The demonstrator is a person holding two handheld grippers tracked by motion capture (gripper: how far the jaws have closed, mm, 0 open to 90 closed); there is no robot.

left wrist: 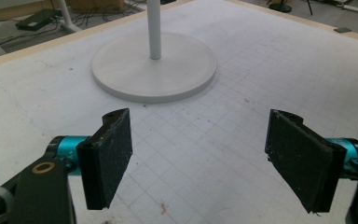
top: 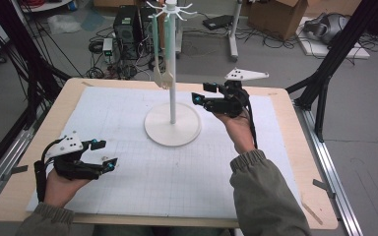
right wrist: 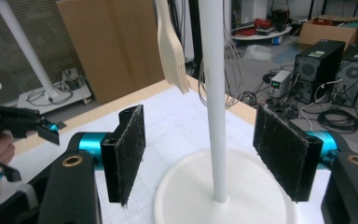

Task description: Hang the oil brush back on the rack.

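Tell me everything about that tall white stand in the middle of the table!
The white stand has a thin straight pole rising upright from a flat round base, which sits on the gridded white mat. It looks like smooth plastic or painted metal. Curved hooks spread out at the top, and a pale spatula and a wire whisk hang from them. The right tongs hover open beside the pole, not touching.

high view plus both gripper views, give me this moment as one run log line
left gripper: open, empty, low over mat | right gripper: open, empty, facing stand pole | hanging on stand: spatula, whisk
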